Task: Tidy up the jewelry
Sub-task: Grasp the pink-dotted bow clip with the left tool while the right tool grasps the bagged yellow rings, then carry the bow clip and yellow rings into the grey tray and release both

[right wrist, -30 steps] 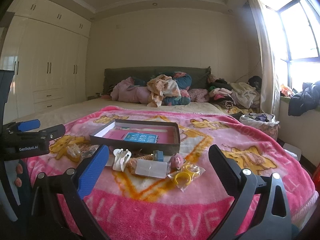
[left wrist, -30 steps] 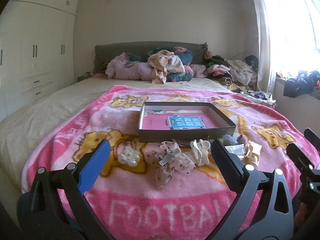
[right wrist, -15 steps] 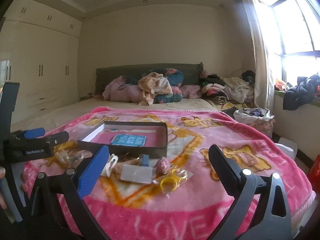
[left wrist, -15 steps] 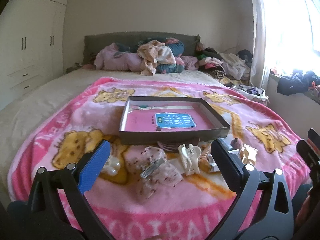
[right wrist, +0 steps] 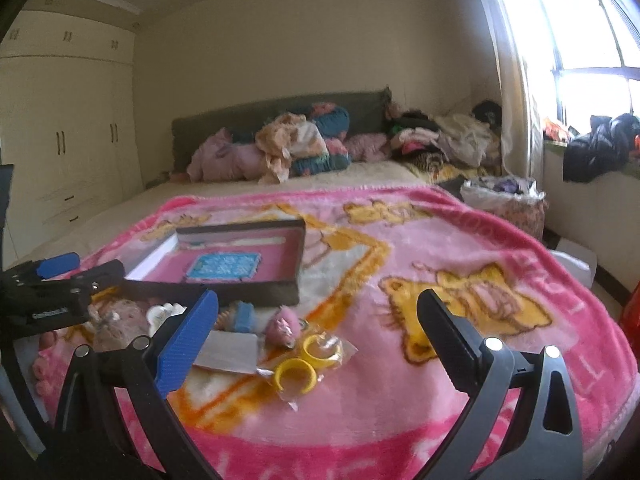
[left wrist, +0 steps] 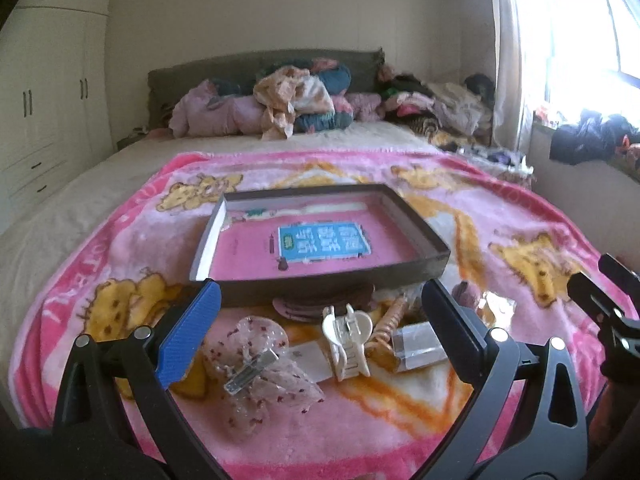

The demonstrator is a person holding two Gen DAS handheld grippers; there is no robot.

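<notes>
Below, between the open left claw's (left wrist: 320, 324) jaws, lies a white hair clip (left wrist: 347, 342).

blanket (right wrist: 460, 264): partial white letters "LOVE" are seen along the near edge; box (left wrist: 400, 276): blue label (left wrist: 322, 241) is printed, characters unreadable; left gripper (right wrist: 60, 280): small white lettering is blurred

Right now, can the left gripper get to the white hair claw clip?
Probably yes. The left gripper is open, and the white claw clip lies on the blanket right between its fingers with nothing on top. The spotted bow clip beside it might get nudged.
</notes>
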